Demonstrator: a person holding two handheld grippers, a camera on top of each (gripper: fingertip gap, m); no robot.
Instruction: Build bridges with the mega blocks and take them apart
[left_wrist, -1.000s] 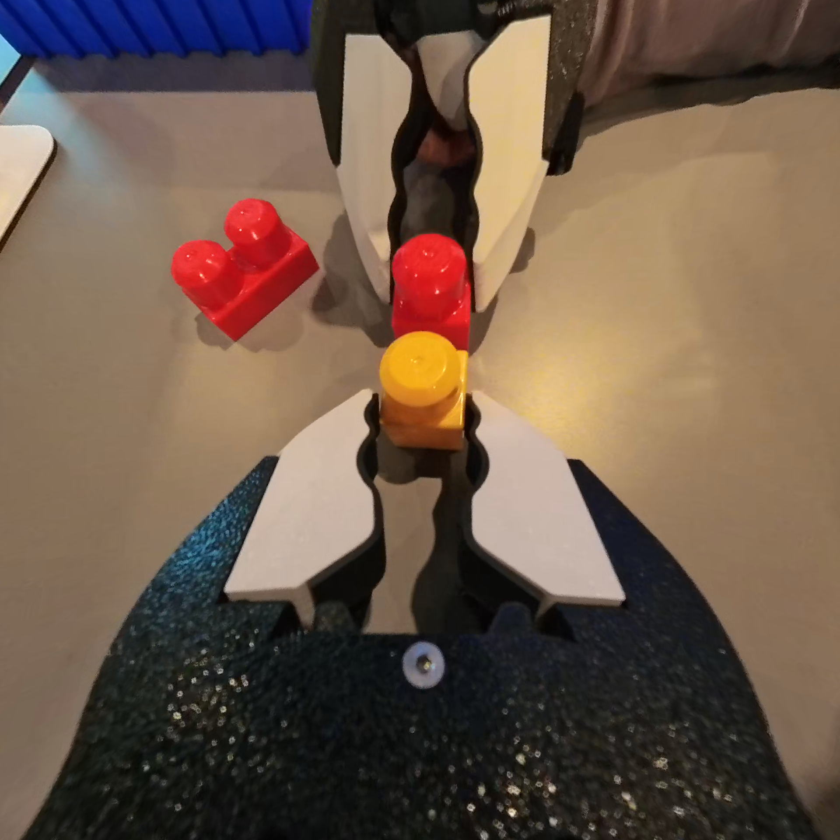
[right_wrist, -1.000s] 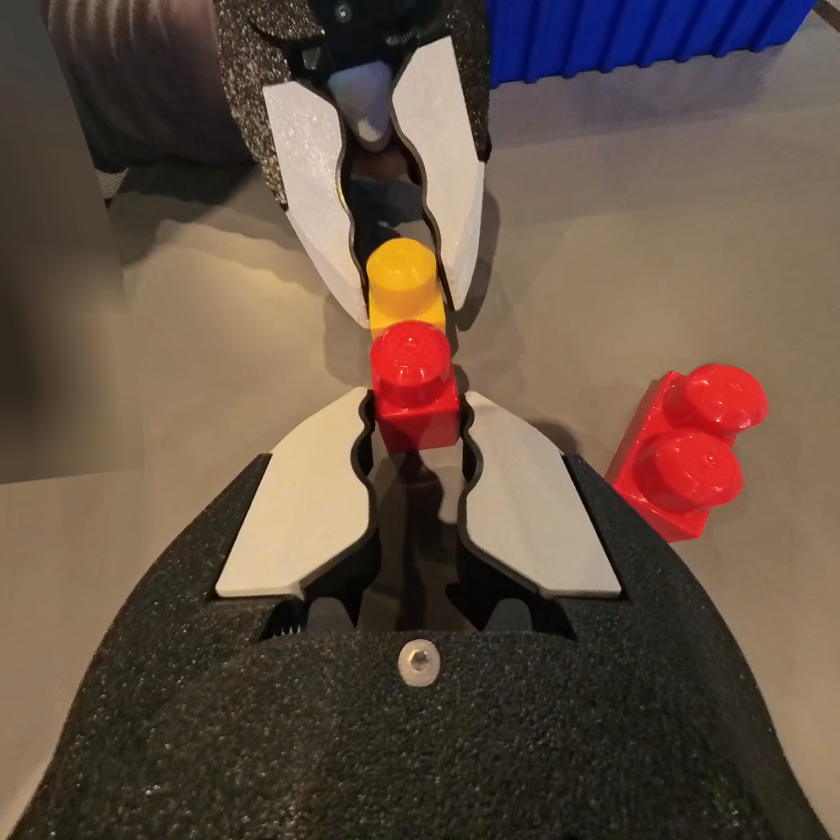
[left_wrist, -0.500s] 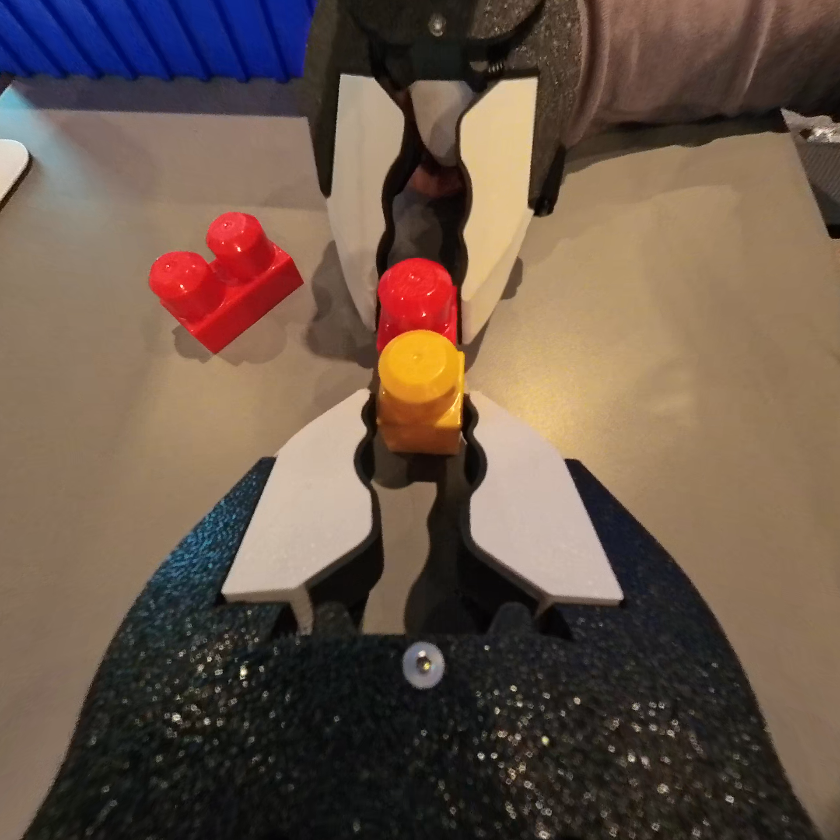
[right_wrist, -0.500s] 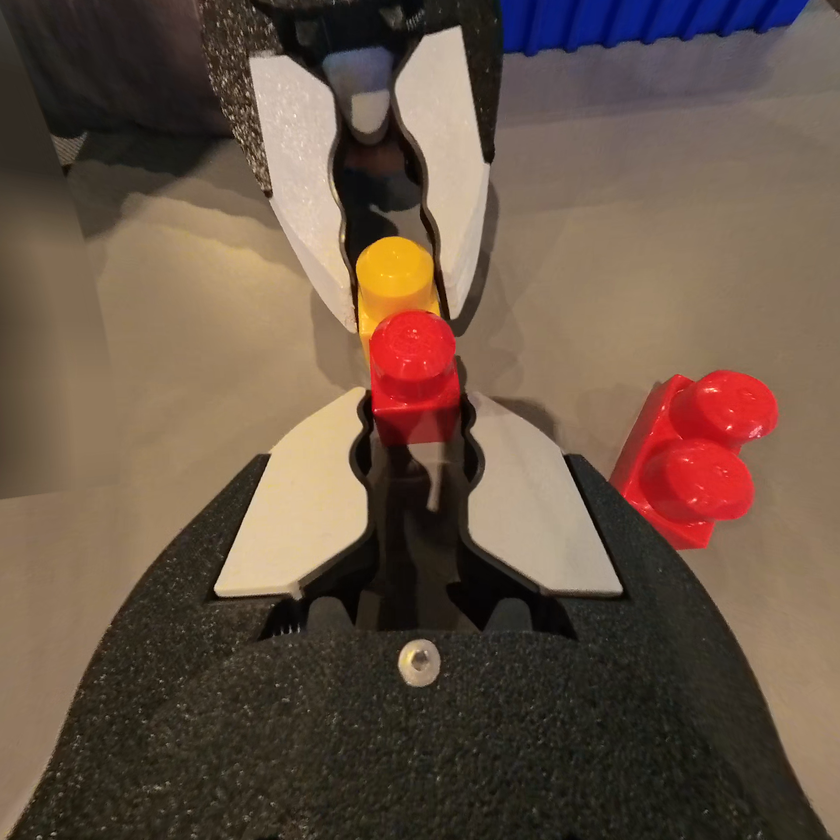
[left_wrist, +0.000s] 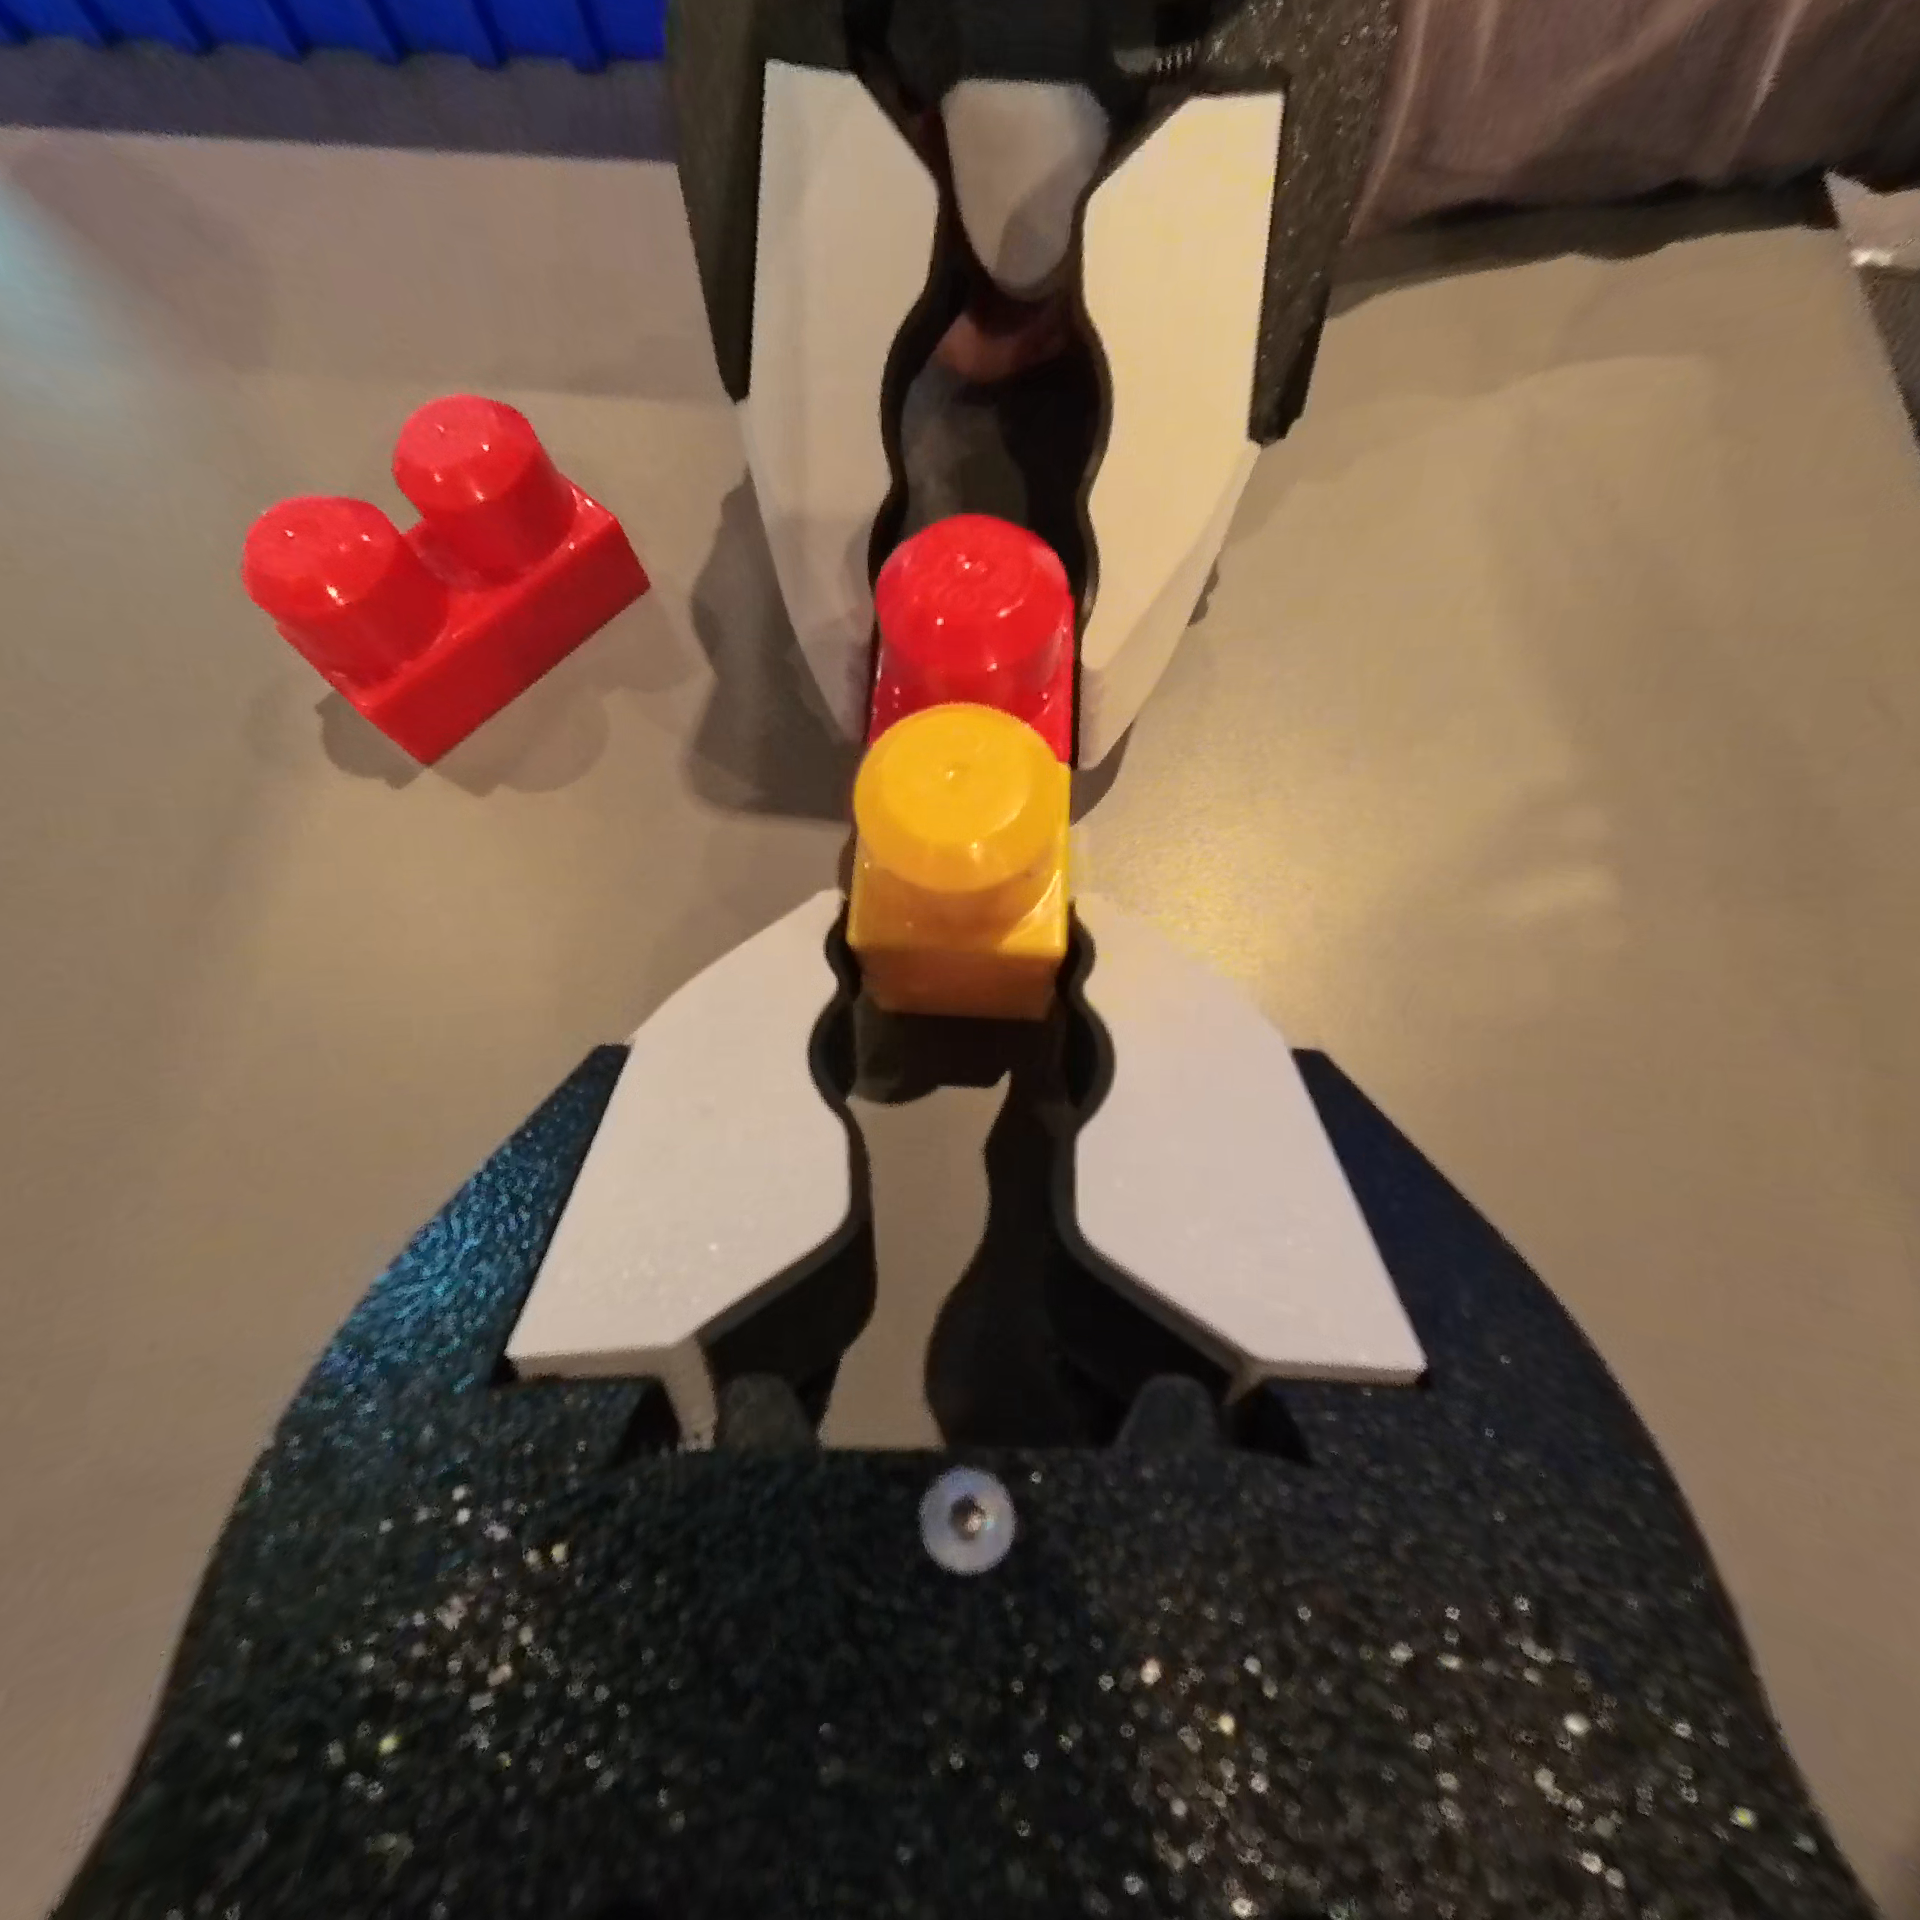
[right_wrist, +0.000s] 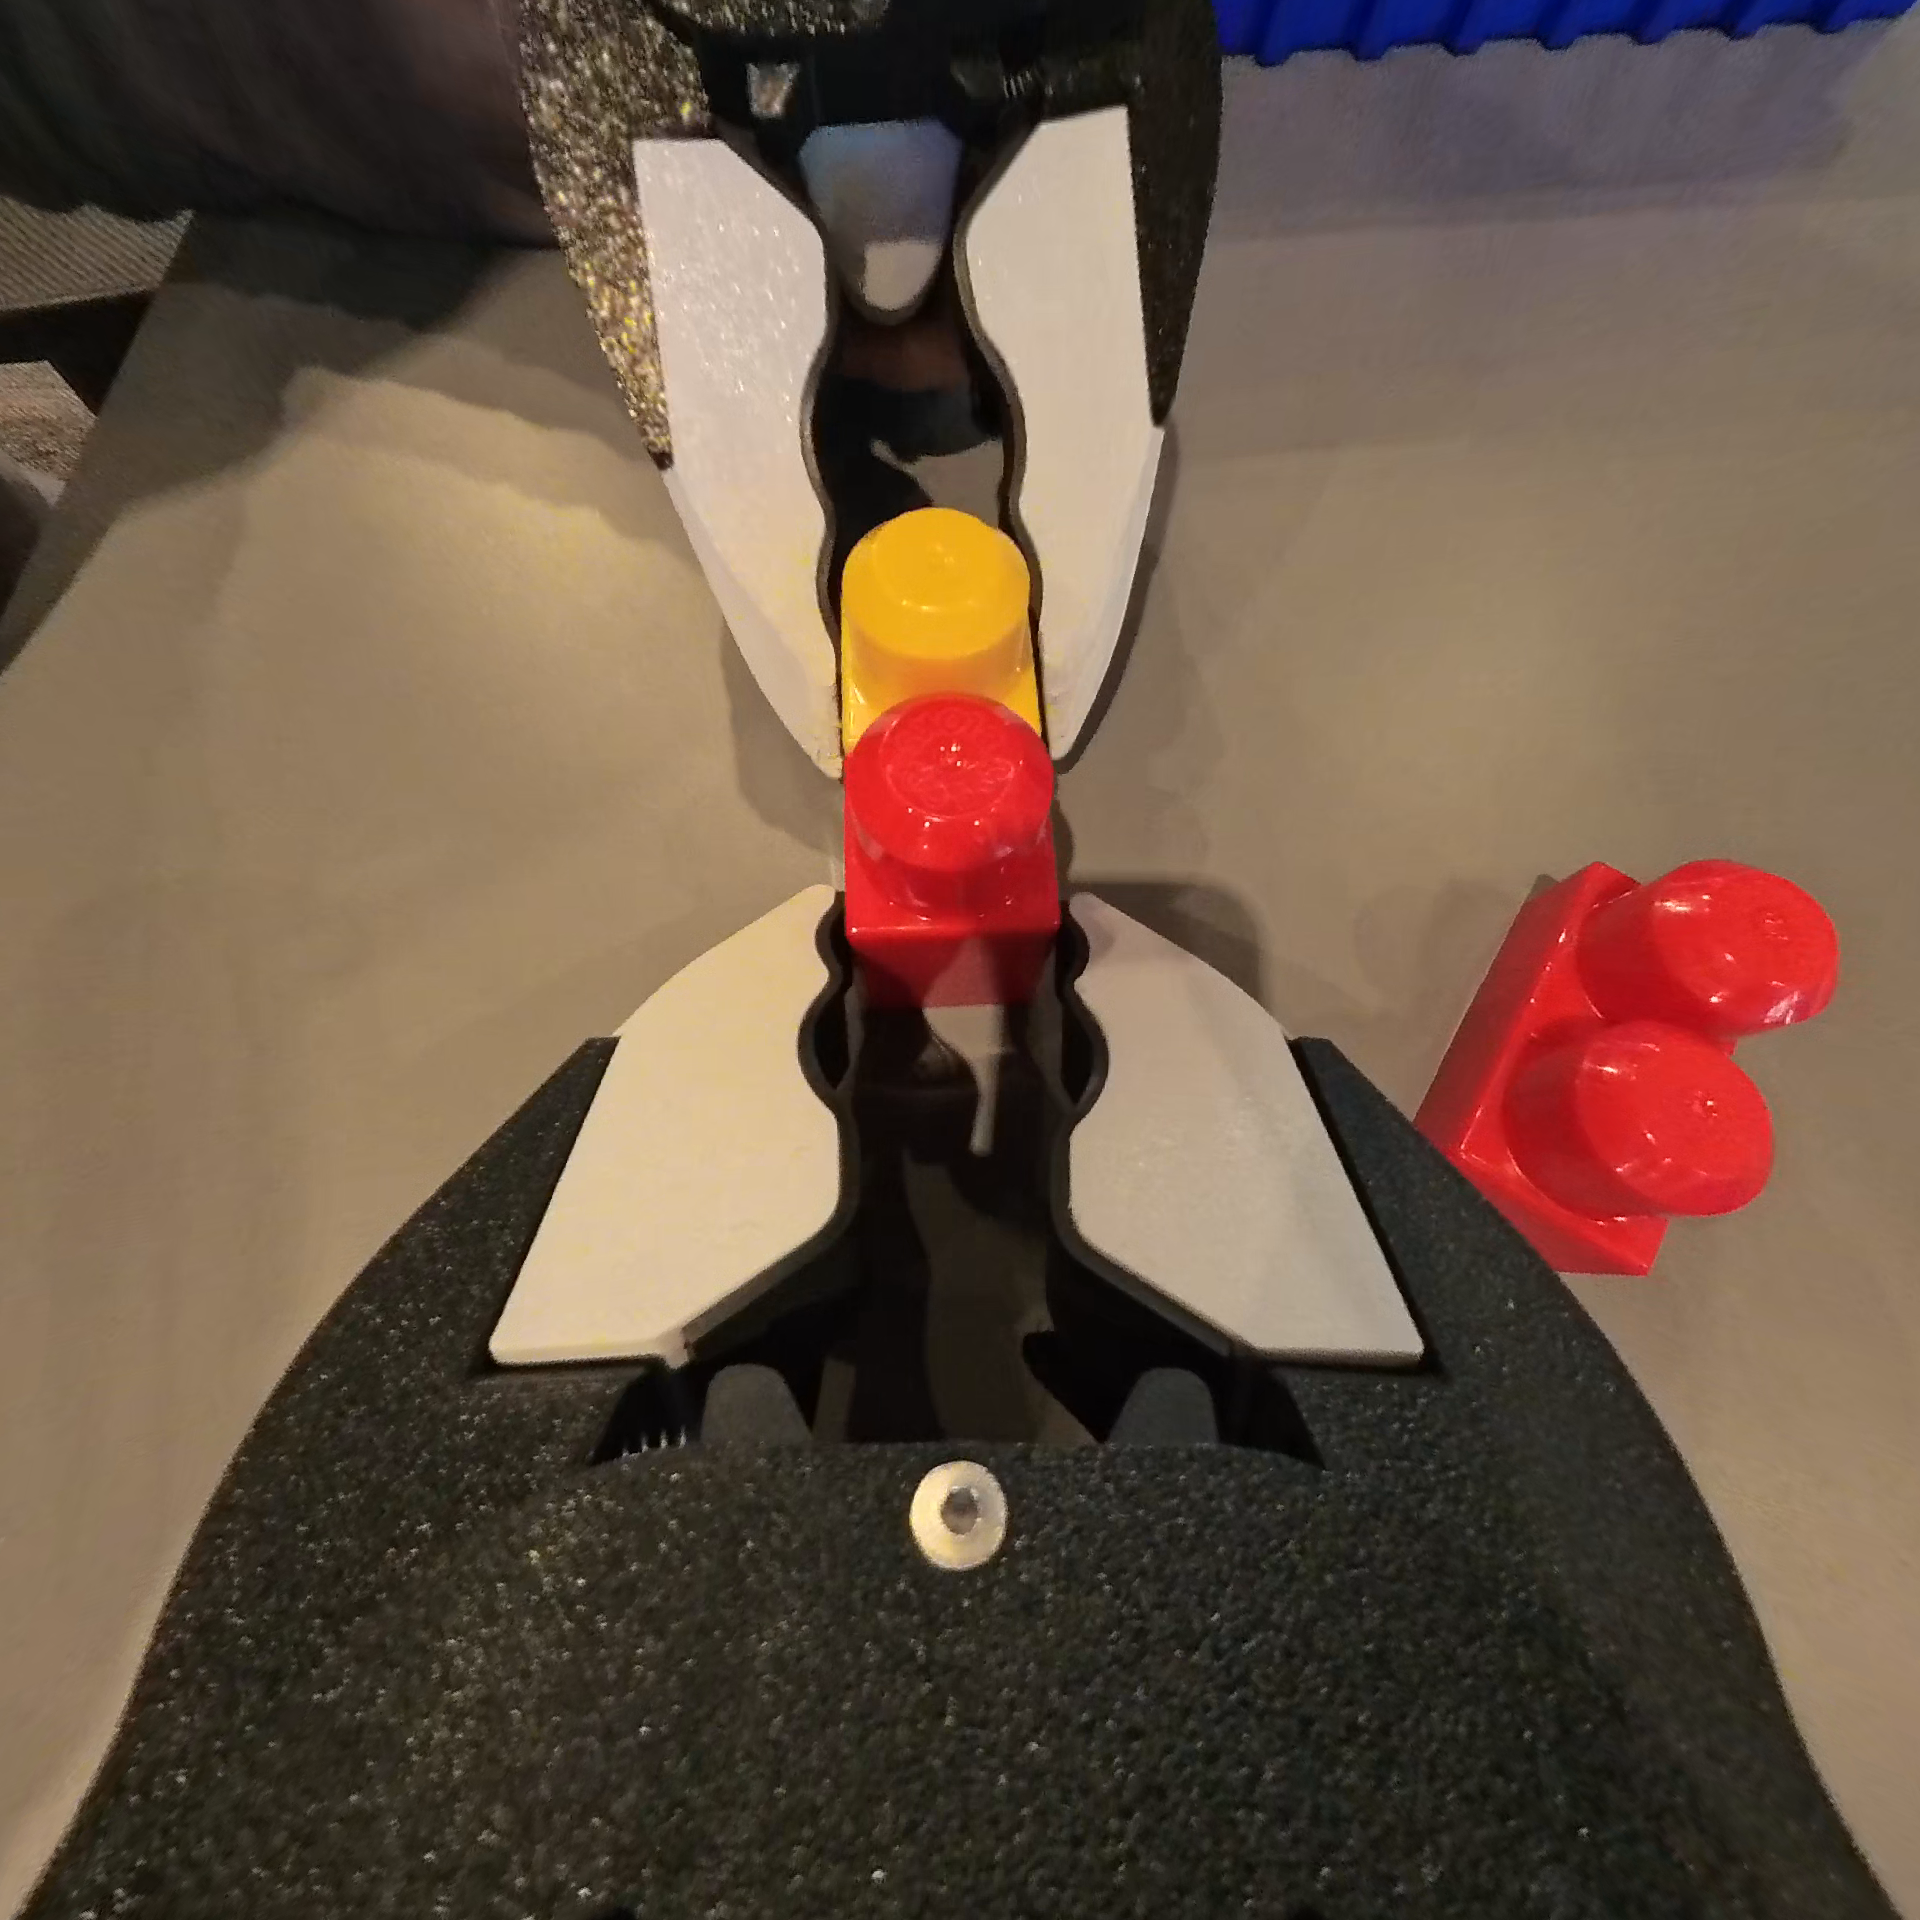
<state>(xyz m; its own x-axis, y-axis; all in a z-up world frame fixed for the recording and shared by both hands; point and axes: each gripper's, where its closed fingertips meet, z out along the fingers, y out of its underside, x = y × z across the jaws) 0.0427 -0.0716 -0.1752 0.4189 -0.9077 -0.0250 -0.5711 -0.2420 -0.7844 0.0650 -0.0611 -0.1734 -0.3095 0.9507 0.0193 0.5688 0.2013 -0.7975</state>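
2 red blocks (left_wrist: 442, 597) (left_wrist: 971, 623), 1 yellow block (left_wrist: 961, 862)

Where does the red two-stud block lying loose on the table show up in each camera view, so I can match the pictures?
Left wrist view: the two-stud block lies at upper left, apart from both tools.
Right wrist view: the same block sits at the right edge, beside the right tool's body.
Shared landmark: the yellow block and the small red block, side by side in the centre.

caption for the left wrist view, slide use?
Left tool grips yellow block facing right tool gripping red block; two-stud red block lies aside.
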